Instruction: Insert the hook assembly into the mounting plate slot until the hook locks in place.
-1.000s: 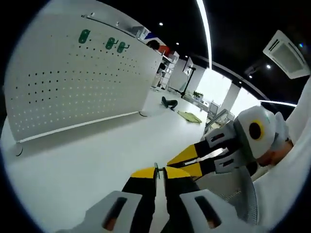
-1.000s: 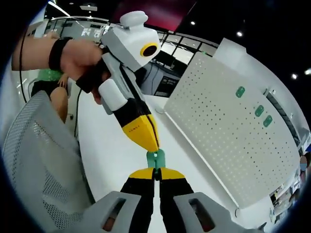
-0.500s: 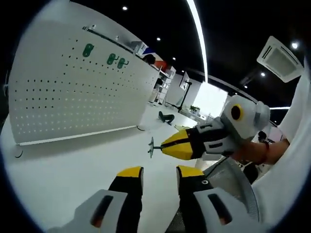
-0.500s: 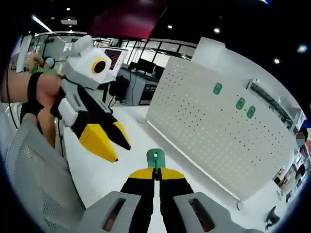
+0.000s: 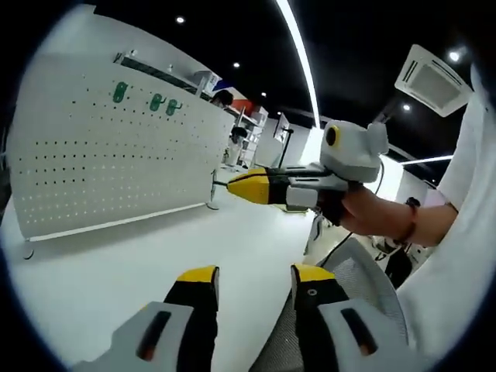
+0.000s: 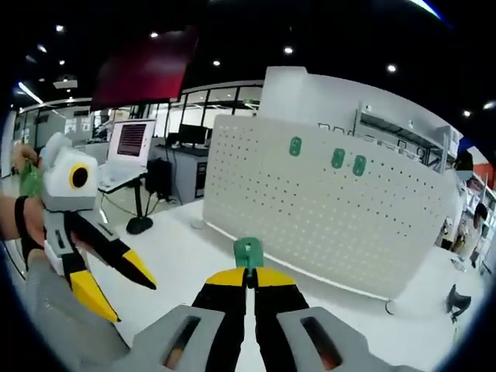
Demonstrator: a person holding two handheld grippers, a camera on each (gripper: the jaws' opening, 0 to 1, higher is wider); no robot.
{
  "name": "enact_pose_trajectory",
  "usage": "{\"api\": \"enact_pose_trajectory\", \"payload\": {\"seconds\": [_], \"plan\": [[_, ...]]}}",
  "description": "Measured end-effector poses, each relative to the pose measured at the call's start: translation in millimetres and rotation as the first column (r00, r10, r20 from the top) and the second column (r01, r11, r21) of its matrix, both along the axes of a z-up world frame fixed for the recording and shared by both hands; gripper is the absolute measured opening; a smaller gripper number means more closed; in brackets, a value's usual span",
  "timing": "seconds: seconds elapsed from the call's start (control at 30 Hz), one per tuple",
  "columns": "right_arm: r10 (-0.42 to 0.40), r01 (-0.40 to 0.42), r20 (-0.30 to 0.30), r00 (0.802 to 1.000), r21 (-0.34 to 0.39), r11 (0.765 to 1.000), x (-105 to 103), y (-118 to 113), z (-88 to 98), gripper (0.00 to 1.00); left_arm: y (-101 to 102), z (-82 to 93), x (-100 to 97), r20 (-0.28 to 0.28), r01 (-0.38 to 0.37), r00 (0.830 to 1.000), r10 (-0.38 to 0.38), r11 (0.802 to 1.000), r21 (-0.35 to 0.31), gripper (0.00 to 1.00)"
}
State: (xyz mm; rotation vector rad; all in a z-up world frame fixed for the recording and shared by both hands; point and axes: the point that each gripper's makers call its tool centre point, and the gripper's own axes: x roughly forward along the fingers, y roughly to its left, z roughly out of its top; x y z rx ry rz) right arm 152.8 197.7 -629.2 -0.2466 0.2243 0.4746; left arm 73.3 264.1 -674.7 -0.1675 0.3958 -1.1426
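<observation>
Your right gripper (image 6: 248,273) fingers pinching the green hook (image 6: 248,252), pegboard (image 6: 325,209) at 12 o'clock; left gripper (image 5: 252,273) fingers spread.

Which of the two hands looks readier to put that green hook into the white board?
The right tool: it is shut on the green hook and faces the pegboard. The left tool is open and empty.

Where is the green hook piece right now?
In the right gripper view, the green hook piece sits pinched in the right gripper, held up before the white pegboard.
</observation>
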Motion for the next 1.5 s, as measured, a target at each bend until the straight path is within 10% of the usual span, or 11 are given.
{"api": "enact_pose_trajectory", "payload": {"seconds": [0.23, 0.43, 1.5], "plan": [[-0.033, 0.032, 0.01, 0.999, 0.049, 0.998, 10, -4, 9.5, 0.01, 6, 3.3, -0.8, 0.033, -0.038, 0.999, 0.038, 0.999, 0.003, 0.47], [-0.05, 0.048, 0.018, 0.999, 0.089, 0.995, 22, -4, 18.9, 0.01, 19, 8.6, 7.1, 0.134, -0.134, 0.982, 0.13, 0.991, 0.02, 0.73], [-0.172, 0.15, 0.101, 0.98, 0.189, 0.97, 90, -8, 73.9, 0.01, 51, 9.8, 16.2, 0.276, -0.269, 0.934, 0.228, 0.955, 0.122, 1.0]]}}
